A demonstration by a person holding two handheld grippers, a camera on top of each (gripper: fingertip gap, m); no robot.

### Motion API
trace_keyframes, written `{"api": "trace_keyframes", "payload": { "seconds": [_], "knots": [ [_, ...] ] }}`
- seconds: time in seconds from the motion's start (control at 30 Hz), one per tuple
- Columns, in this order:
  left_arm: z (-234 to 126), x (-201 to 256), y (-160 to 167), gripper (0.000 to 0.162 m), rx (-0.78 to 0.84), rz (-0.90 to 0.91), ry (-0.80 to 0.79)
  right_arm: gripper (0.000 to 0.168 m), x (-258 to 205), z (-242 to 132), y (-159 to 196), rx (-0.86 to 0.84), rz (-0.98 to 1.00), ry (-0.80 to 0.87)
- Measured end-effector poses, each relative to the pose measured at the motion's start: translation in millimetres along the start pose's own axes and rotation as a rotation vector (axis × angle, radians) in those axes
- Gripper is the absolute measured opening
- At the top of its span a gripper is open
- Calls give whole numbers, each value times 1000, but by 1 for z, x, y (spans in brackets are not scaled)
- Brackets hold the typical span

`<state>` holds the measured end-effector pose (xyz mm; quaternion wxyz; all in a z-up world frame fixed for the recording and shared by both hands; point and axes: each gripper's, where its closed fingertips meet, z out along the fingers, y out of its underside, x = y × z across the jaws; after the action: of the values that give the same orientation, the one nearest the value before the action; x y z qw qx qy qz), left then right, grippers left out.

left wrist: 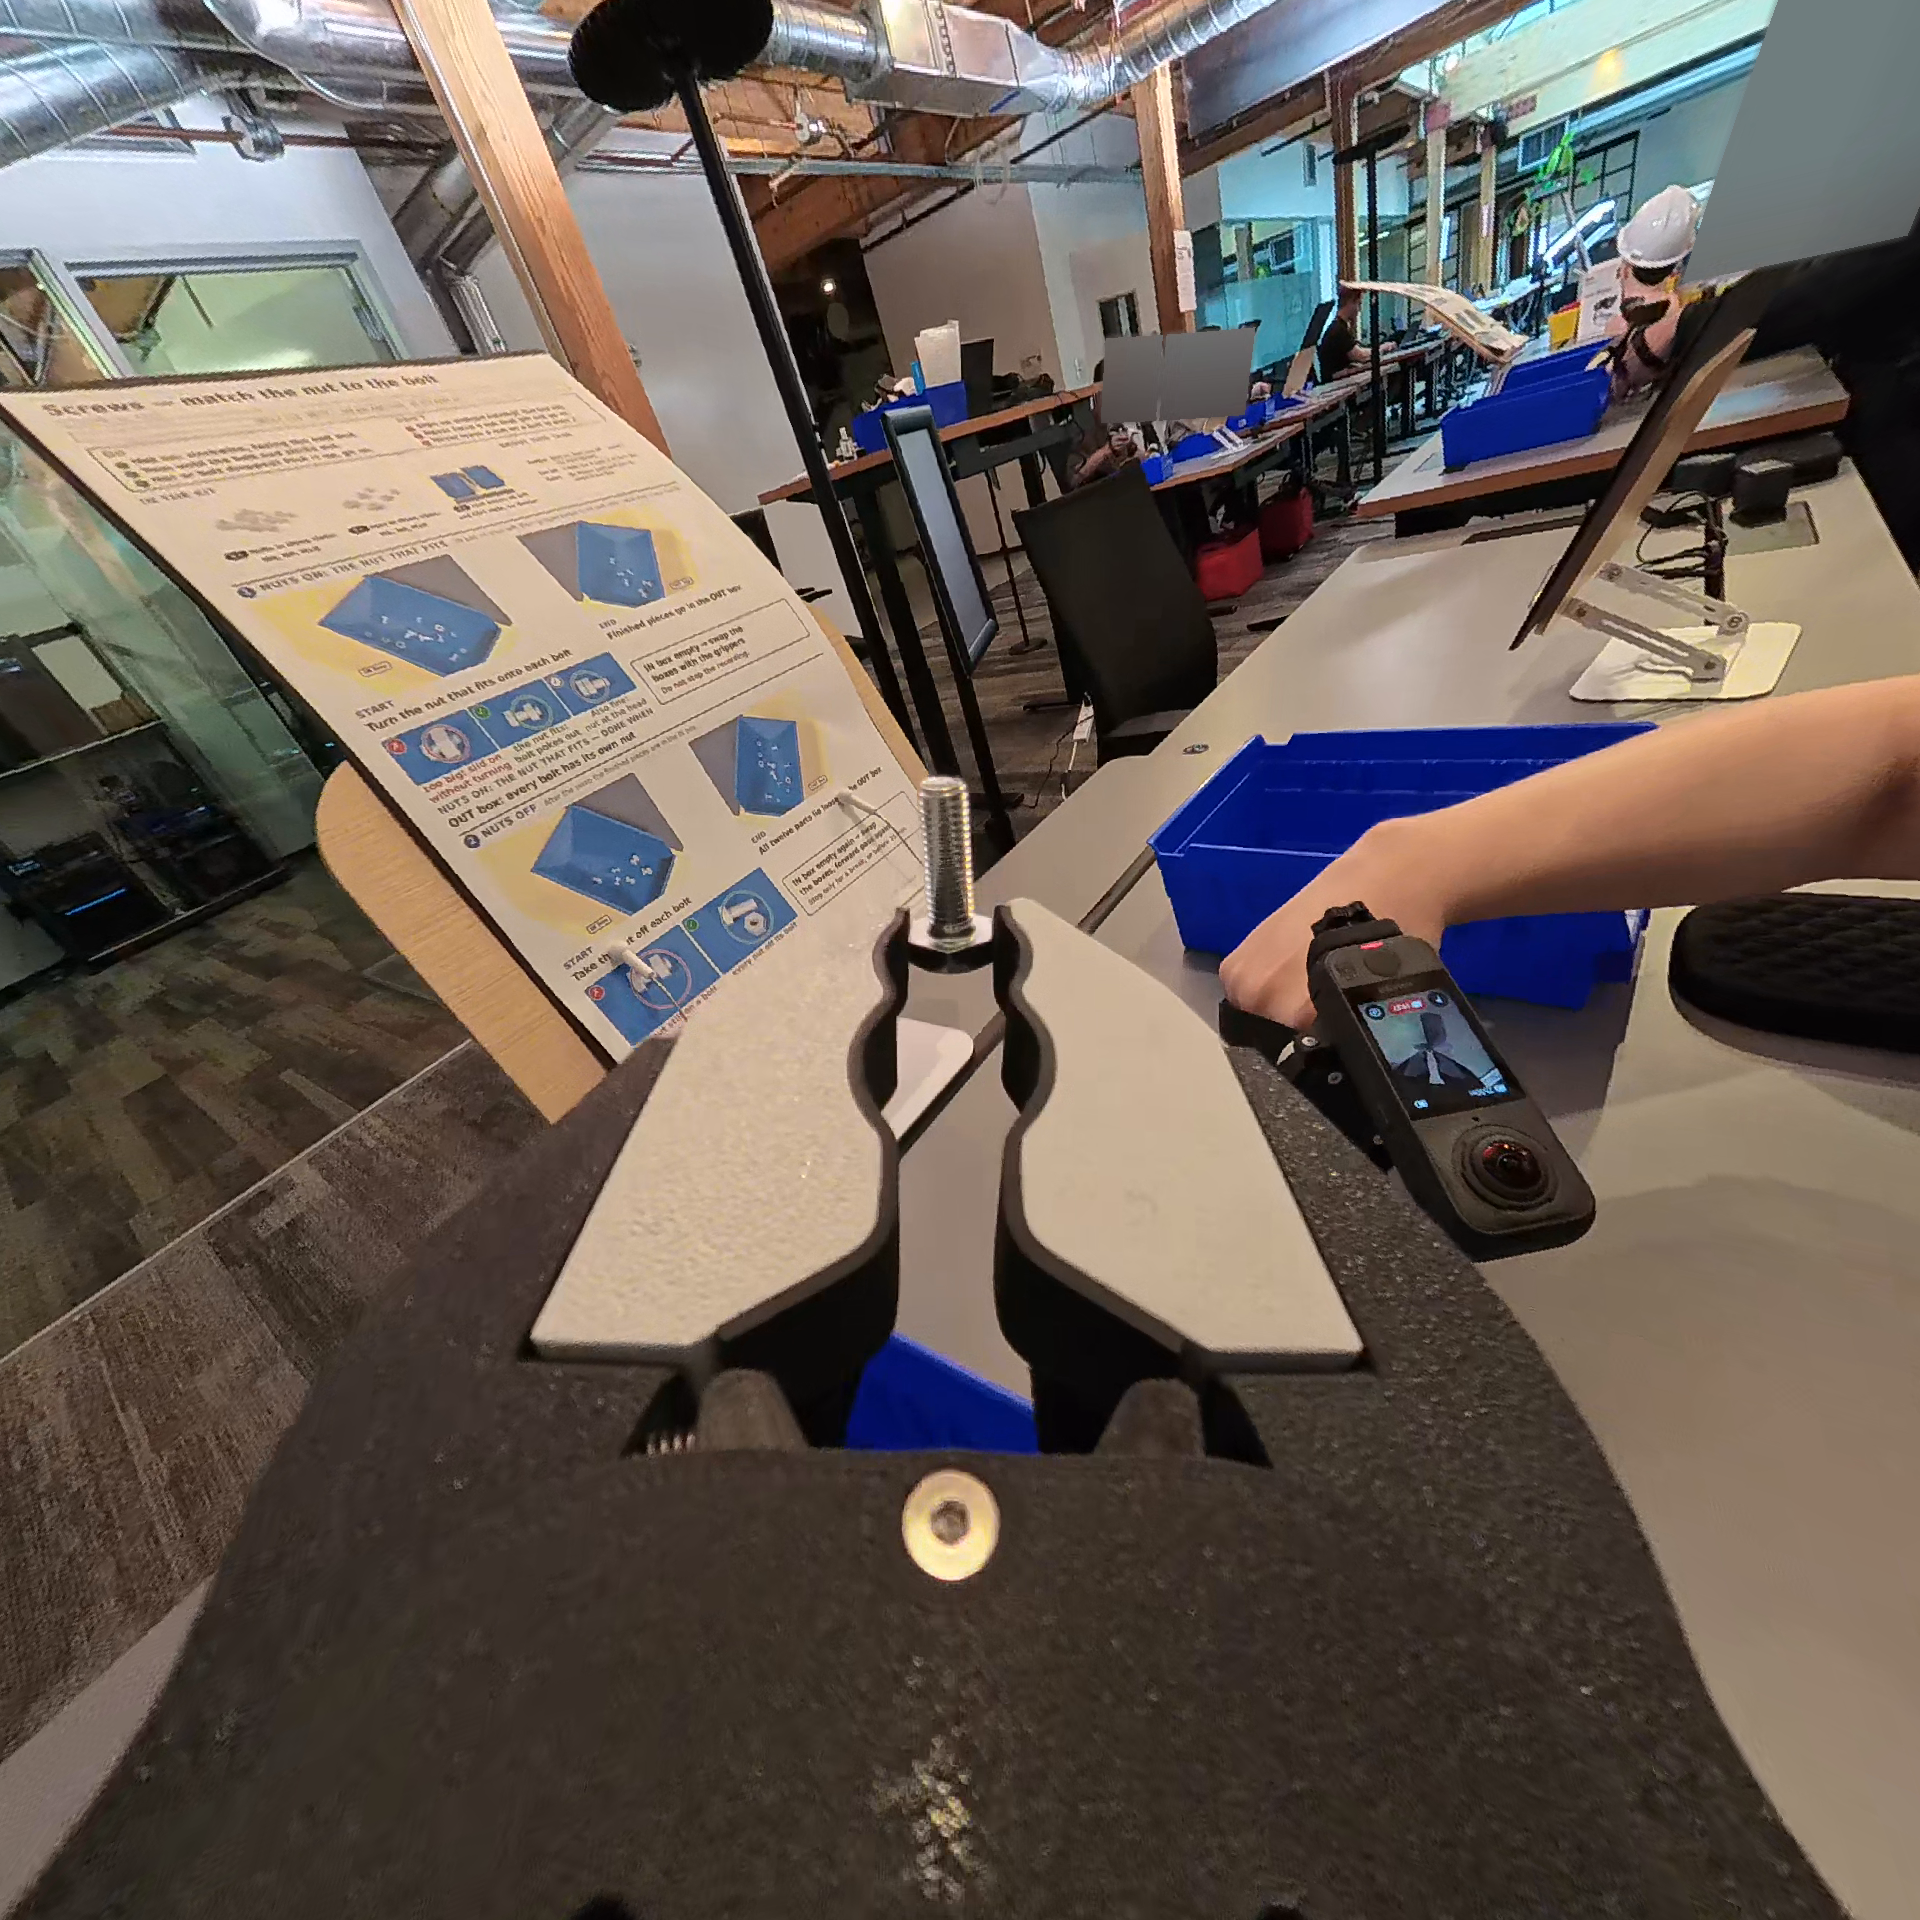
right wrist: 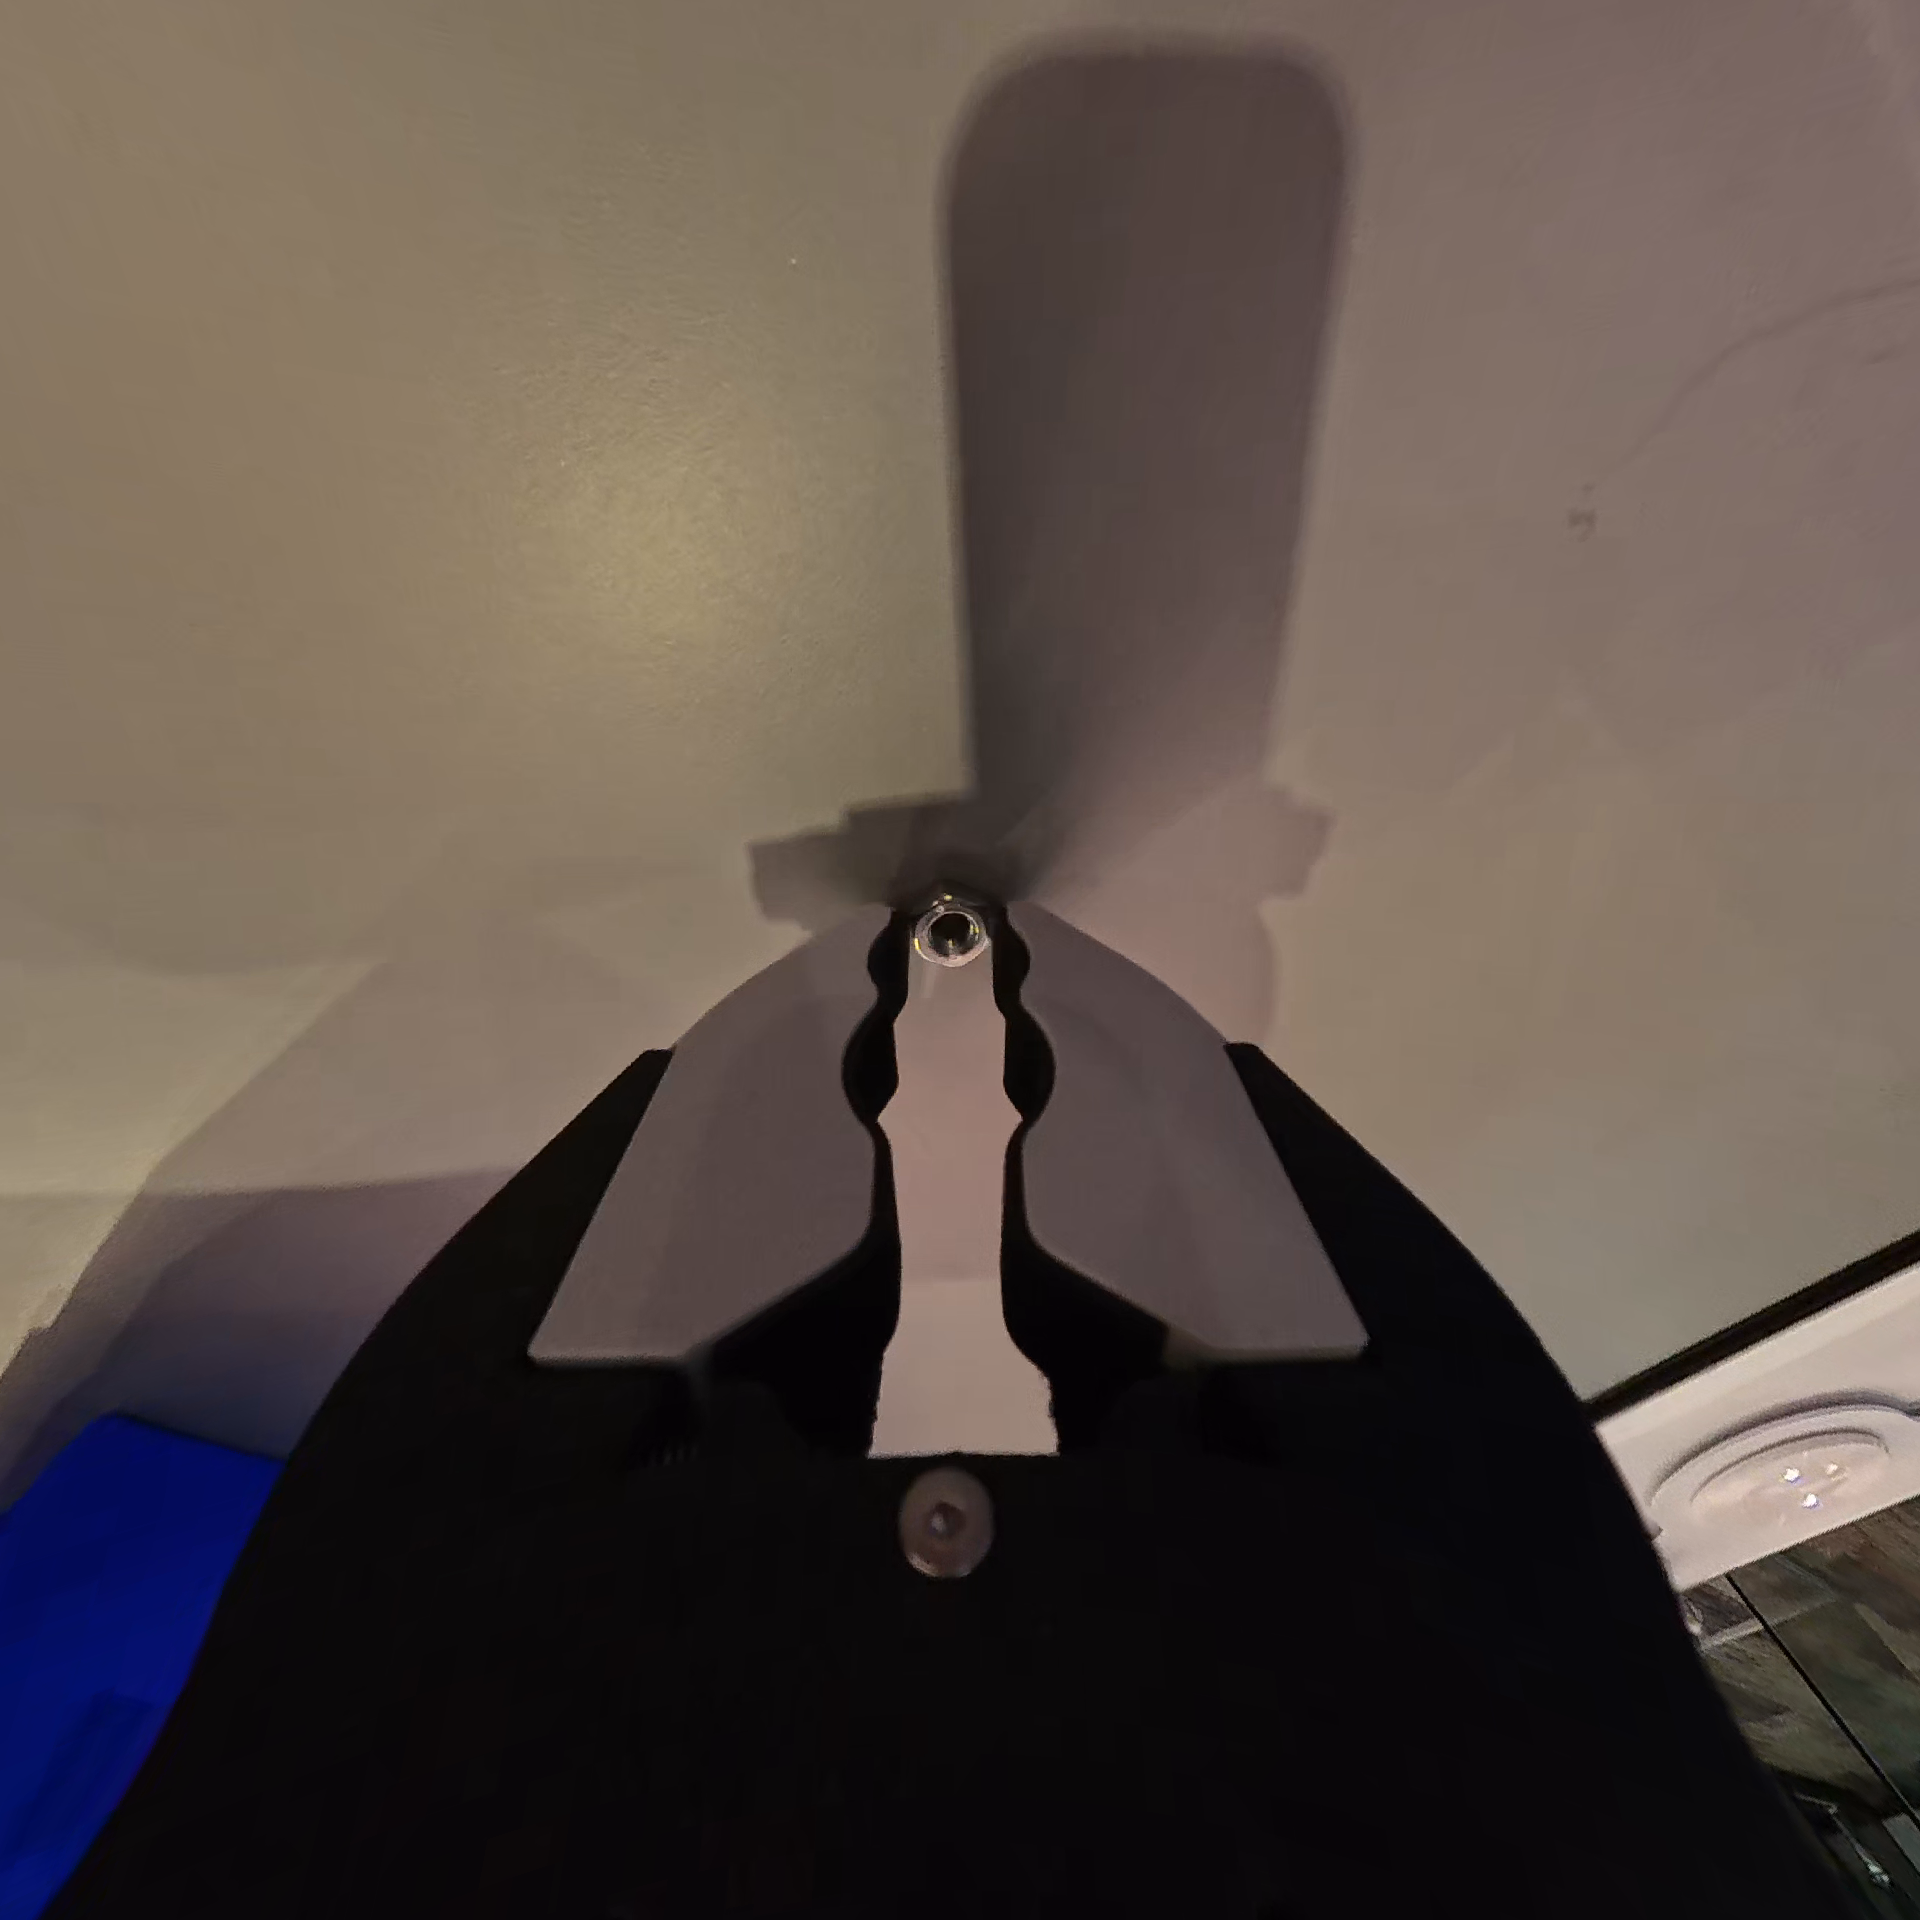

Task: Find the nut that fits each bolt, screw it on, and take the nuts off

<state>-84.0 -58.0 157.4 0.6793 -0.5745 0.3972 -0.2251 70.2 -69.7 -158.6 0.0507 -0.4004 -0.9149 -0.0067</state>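
My left gripper [left wrist: 948,940] is shut on a silver bolt [left wrist: 945,857], gripped by its head, with the threaded shank standing upright above the fingertips. My right gripper [right wrist: 945,935] points down at the grey table and is shut on a small silver nut [right wrist: 943,933], its hole facing the camera. In the left wrist view the right gripper's black body and camera [left wrist: 1434,1070] show low over the table, held by a person's hand [left wrist: 1309,945], to the right of the bolt. The nut is hidden in that view.
A blue bin [left wrist: 1382,831] stands on the grey table [left wrist: 1714,1351] behind the hand; another blue bin's corner [right wrist: 94,1538] shows at lower left in the right wrist view. An instruction board [left wrist: 447,665] leans at the left. A tablet stand [left wrist: 1662,623] stands far right. The gap from one gripper's tips to the other's is roughly 35 centimeters.
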Motion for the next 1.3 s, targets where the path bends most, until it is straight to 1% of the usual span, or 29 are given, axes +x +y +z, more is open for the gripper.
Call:
{"api": "trace_keyframes", "payload": {
  "seconds": [0.27, 0.37, 0.6, 0.67, 0.73, 0.8, 0.9, 1.0, 1.07, 1.13, 1.2, 1.3],
  "knots": [
    [5, 5, 3, 15, -18, 5, 22, 16, 0, 0, 1, 2, 30, -14],
    [5, 3, 4, 15, -23, 1, 14, 16, -1, -6, -2, 29, 54, -5],
    [-9, -14, 0, 15, -7, -22, -56, 16, -8, -61, -6, 164, 166, 93],
    [-13, -15, -5, 15, 15, -36, -60, 16, -13, -83, -11, 229, 205, 135],
    [-9, -8, -5, 15, 9, -51, -29, 16, -18, -107, -15, 302, 244, 203],
    [1, 5, -2, 14, -19, -45, 28, 16, -22, -133, -17, 374, 286, 288],
    [24, 35, 1, 15, -41, -48, 156, 15, -36, -162, -10, 450, 358, 400],
    [51, 71, 5, 15, -73, -74, 285, 15, -53, -179, 4, 455, 419, 422],
    [70, 97, 11, 15, -99, -53, 345, 15, -62, -190, 17, 460, 470, 456],
    [88, 125, 23, 15, -146, -29, 420, 15, -74, -200, 22, 508, 478, 474],
    [105, 149, 36, 15, -180, 14, 461, 15, -82, -206, 29, 538, 495, 481],
    [120, 183, 63, 15, -297, 38, 540, 15, -90, -212, 41, 548, 525, 503]
  ]
}}
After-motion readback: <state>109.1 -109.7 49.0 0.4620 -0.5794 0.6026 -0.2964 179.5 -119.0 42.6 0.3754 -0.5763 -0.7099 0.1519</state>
